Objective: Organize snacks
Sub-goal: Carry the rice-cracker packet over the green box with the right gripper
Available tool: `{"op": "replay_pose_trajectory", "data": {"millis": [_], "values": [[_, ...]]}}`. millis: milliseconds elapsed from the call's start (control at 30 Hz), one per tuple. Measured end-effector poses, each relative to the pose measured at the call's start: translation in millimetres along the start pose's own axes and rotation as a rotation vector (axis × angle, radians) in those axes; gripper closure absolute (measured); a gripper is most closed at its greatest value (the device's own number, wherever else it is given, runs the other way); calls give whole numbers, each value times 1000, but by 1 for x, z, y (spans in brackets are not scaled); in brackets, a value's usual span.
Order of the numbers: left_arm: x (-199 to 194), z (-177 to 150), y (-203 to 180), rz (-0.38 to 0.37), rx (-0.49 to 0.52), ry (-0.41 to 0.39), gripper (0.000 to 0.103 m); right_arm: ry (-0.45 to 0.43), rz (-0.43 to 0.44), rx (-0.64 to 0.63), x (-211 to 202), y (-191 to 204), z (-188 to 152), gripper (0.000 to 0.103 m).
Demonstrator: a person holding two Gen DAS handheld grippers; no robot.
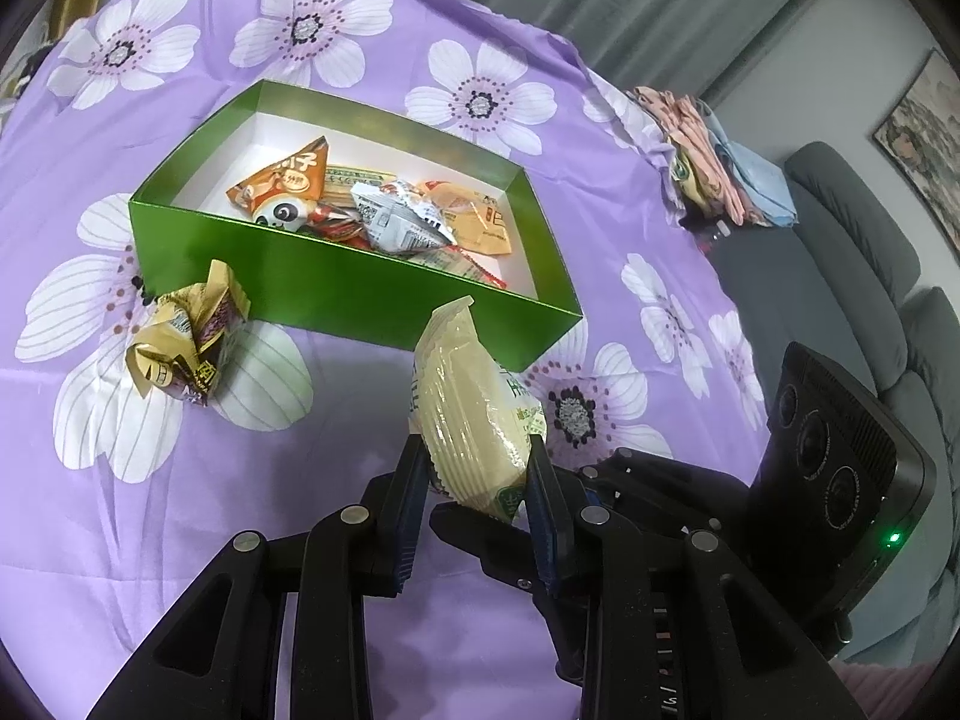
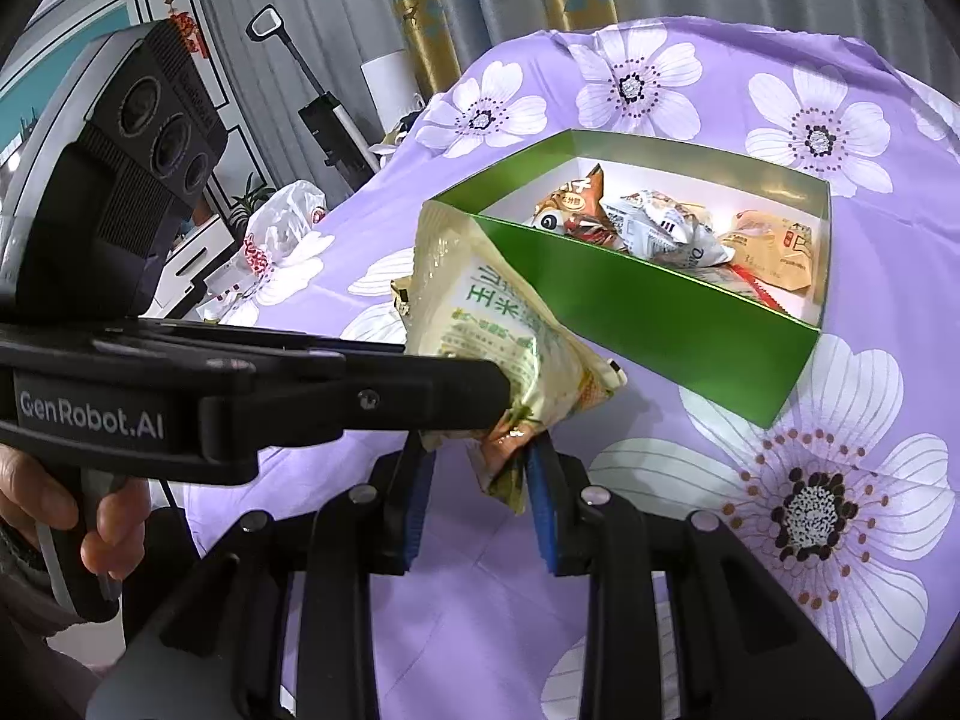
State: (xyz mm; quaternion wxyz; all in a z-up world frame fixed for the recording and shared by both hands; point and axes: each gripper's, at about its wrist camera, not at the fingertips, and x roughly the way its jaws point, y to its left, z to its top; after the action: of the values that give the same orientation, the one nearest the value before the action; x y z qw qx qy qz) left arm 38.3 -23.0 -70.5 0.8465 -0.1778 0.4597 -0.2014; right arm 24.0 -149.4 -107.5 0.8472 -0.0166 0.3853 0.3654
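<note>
A green box (image 1: 336,294) with a white inside sits on the purple flowered cloth and holds several snack packets (image 1: 390,216). My left gripper (image 1: 477,462) is shut on a pale yellow snack bag (image 1: 474,414), held above the cloth just in front of the box. In the right wrist view the same bag (image 2: 498,324) hangs in the left gripper, and my right gripper (image 2: 480,450) stands open around the bag's lower corner. A crumpled gold and purple packet (image 1: 186,342) lies on the cloth left of the box (image 2: 660,324).
Folded clothes (image 1: 714,162) lie at the cloth's far right edge beside a grey sofa (image 1: 858,222). A white plastic bag (image 2: 282,228) lies at the cloth's left edge. Curtains and a cabinet stand behind.
</note>
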Motion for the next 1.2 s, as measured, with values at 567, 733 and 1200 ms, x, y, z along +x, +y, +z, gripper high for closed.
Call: {"op": "replay_pose_trajectory", "data": {"millis": [567,733,1200], "values": [[0,5,-7,12,34,-6,73,-41,-5,5,-8,-3,1,73],[0,9,-12,17,55,-13,73,-58,-8,8,-12,-5,3,73],[3,16,-21,17,84,-11,73,-79,-17,20,-15,-9,6,73]]}}
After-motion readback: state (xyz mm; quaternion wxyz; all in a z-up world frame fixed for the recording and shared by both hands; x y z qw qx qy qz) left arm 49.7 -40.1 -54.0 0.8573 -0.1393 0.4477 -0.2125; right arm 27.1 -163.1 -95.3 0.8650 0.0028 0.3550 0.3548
